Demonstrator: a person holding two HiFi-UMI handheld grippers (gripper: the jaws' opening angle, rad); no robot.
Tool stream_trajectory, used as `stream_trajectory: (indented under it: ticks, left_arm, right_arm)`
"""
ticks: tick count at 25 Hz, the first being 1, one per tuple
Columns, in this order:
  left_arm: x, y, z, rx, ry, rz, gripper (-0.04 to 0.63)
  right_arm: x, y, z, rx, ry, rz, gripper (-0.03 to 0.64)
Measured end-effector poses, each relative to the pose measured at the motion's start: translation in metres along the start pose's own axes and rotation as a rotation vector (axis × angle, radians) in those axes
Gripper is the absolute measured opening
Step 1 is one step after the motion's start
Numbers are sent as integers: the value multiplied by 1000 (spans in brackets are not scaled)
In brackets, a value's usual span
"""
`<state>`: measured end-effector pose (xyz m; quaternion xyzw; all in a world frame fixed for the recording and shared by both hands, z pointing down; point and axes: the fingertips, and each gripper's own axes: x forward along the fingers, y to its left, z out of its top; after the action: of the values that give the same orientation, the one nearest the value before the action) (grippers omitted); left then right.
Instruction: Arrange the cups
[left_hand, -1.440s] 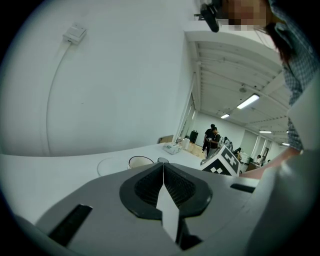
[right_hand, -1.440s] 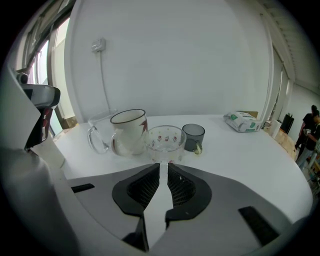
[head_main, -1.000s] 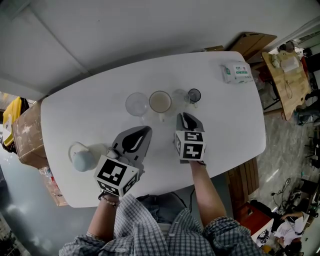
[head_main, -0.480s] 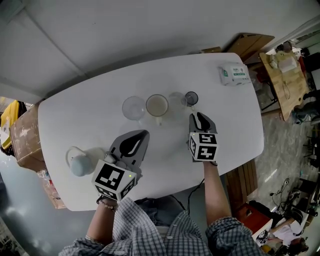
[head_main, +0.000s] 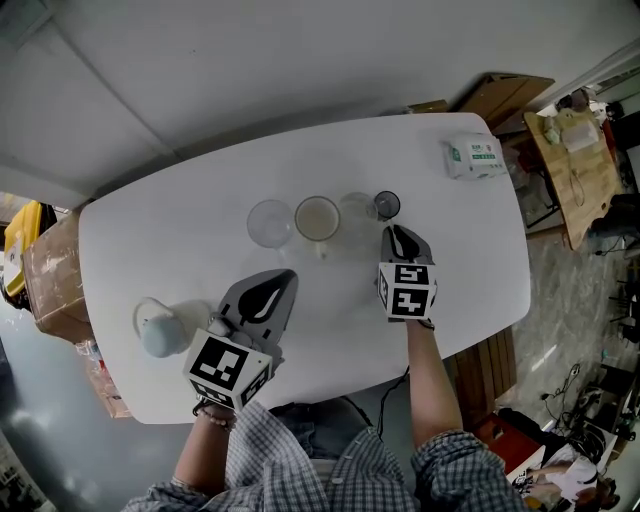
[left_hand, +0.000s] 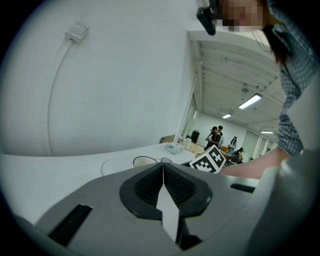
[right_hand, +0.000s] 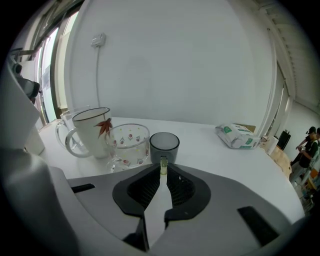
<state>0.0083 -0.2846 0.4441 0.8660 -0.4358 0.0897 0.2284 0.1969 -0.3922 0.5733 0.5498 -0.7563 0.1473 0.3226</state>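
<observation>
Four cups stand in a row at the middle of the white table (head_main: 180, 240): a clear glass cup (head_main: 270, 222), a white mug (head_main: 318, 218) with a red leaf print, a clear cup with small dots (head_main: 355, 208) and a small dark cup (head_main: 386, 205). A pale mug (head_main: 160, 330) sits alone at the left. My right gripper (head_main: 395, 235) is shut and empty, with its tip just short of the dark cup (right_hand: 164, 146). In the right gripper view the dotted cup (right_hand: 129, 145) and the leaf mug (right_hand: 92, 131) stand left of it. My left gripper (head_main: 268, 285) is shut, empty and nearer me.
A tissue packet (head_main: 475, 157) lies at the table's far right corner. A cardboard box (head_main: 50, 270) stands on the floor at the left and a wooden bench (head_main: 575, 150) at the right. People stand far off in the room (left_hand: 217, 134).
My right gripper has moved right and forward, from below the leaf mug to just before the dark cup. The left gripper has hardly moved.
</observation>
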Motion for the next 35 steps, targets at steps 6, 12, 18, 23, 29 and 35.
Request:
stream_trajectory:
  ticks: [6,12,18,23,29,35]
  left_arm:
    - [-2,-1,0,-4,-4,14,14]
    - [-9,-6,3,5,-21,36,14]
    - [-22,-15,11,17,-60,73,12]
    - [-36,-29,15,35,-90,102,11]
    - [-54,-47,34,89,-142,131,11]
    - [-69,-70,54,150,-198,143,11]
  right_arm:
    - [-1,0,-1,15,5,15,52]
    - [-19,-7,0,29,-28,-13,52]
    - [-69,2,30,49,-166,60,41]
    - [-114,17,50,29,-257,123,37]
    - [-166,29,72,13,-358,173,34]
    - [-208,34,88,6,-440,192,32]
